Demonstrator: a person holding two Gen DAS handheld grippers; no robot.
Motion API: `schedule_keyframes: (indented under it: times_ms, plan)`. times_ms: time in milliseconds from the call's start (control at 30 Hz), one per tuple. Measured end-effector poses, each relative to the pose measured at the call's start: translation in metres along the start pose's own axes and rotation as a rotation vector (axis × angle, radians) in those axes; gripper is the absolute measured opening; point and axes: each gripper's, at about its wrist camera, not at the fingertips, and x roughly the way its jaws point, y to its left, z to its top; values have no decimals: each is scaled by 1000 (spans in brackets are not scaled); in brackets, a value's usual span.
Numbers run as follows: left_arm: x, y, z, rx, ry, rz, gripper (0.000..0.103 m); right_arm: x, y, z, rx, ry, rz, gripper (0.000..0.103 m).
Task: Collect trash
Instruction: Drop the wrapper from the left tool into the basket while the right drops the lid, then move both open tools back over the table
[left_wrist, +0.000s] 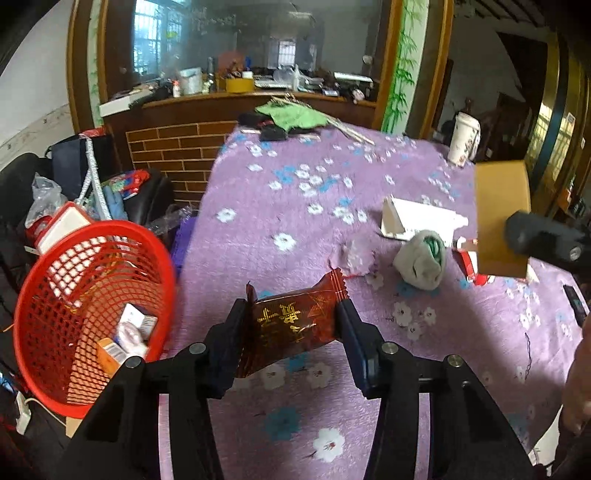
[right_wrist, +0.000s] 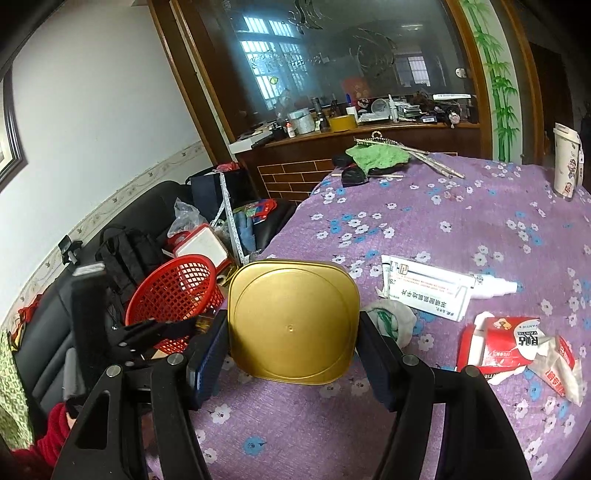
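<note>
The left gripper (left_wrist: 295, 325) has its two black jaws pressed against the ends of a glossy dark-red crinkled plastic snack wrapper with gold lettering (left_wrist: 295, 325), lifted clear of the cloth and held partway closed around it. Just to its left stands a red plastic lattice basket (left_wrist: 48, 295), tilted, with small cardboard boxes (left_wrist: 129, 332) lying inside.

The right gripper (right_wrist: 293, 325) clamps a smooth gold rounded-square lid with a raised circular ridge (right_wrist: 293, 325) by its two edges, jaws about half apart; the lid stands upright, its flat face toward the camera.

Below both lies a fuzzy purple tablecloth printed with white and blue flowers (right_wrist: 461, 221). On it rest a long white printed carton (right_wrist: 424, 291), a crumpled grey-white bag with green print (left_wrist: 421, 264), a torn red and white paper packet (right_wrist: 513, 343) and, at the far corner, a tall white patterned cup (right_wrist: 567, 166). A green cloth (right_wrist: 376, 155) lies at the far edge.

Behind the table — a dark wooden counter with a brick-pattern front (left_wrist: 177, 151), cluttered, under a large glass panel (right_wrist: 332, 59). A black leather sofa (right_wrist: 48, 332) runs along the white wall.
</note>
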Motion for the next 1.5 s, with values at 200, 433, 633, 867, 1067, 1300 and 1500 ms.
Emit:
schedule_keyframes:
  times_ms: [200,433,633,867,1067,1300,1500]
  plan:
    - [-29,31,6,-55,-55,47,48,10,18,7,-32,22,17,71]
    - [-58,81,8,-132,-106,129,48,28,55,23,-86,46,75,71]
    - [-65,119,4,-191,-121,192,48,59,95,39,-134,88,130,71]
    - [-58,157,-2,-250,-110,254,48,116,138,57,-151,162,192,71]
    - [-45,173,-7,-271,-86,276,50,160,162,61,-155,219,207,72]
    - [-48,179,-10,-298,-97,272,56,167,166,63,-153,210,227,73]
    - [-60,155,-9,-265,-133,254,67,128,139,59,-145,147,188,73]
